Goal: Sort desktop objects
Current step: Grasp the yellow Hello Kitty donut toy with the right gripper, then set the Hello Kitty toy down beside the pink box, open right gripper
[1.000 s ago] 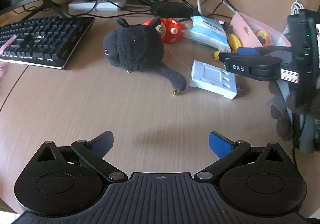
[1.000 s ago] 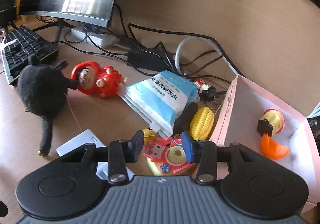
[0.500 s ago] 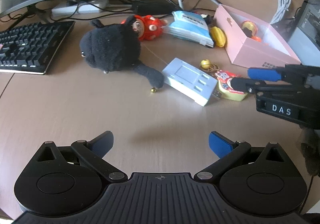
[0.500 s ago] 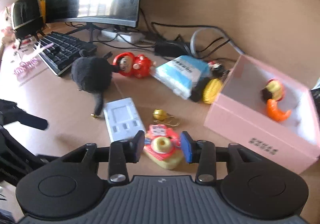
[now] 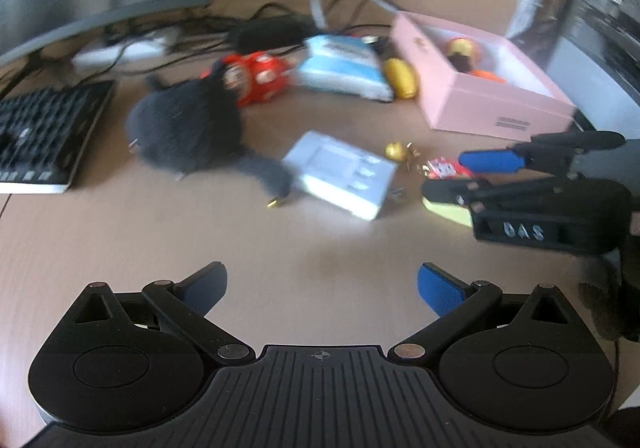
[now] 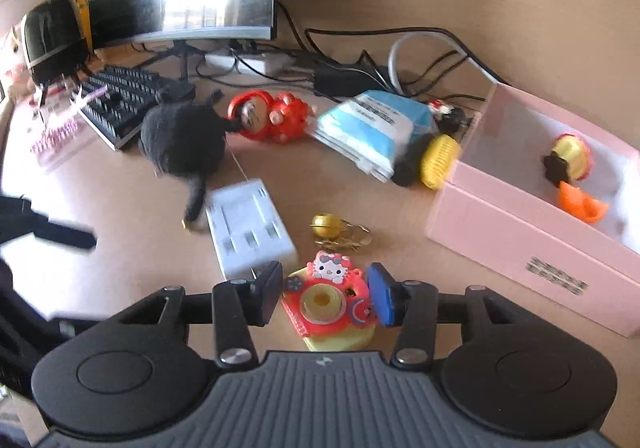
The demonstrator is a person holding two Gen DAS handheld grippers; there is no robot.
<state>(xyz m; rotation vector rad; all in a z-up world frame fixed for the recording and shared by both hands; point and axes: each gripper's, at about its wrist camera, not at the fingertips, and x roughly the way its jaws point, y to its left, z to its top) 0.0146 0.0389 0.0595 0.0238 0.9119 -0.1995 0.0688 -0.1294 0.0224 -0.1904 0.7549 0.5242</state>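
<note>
Straddling a glossy round-lensed toy camera point(image 6: 328, 304), right gripper point(image 6: 326, 294) widening, pads apart; left gripper point(image 5: 320, 284) wide, empty.

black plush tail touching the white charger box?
Touching. In the right wrist view the black plush tail ends against the white charger box corner; the left wrist view shows no gap either.

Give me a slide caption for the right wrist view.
Right tool straddles a toy camera beside the pink box.
</note>
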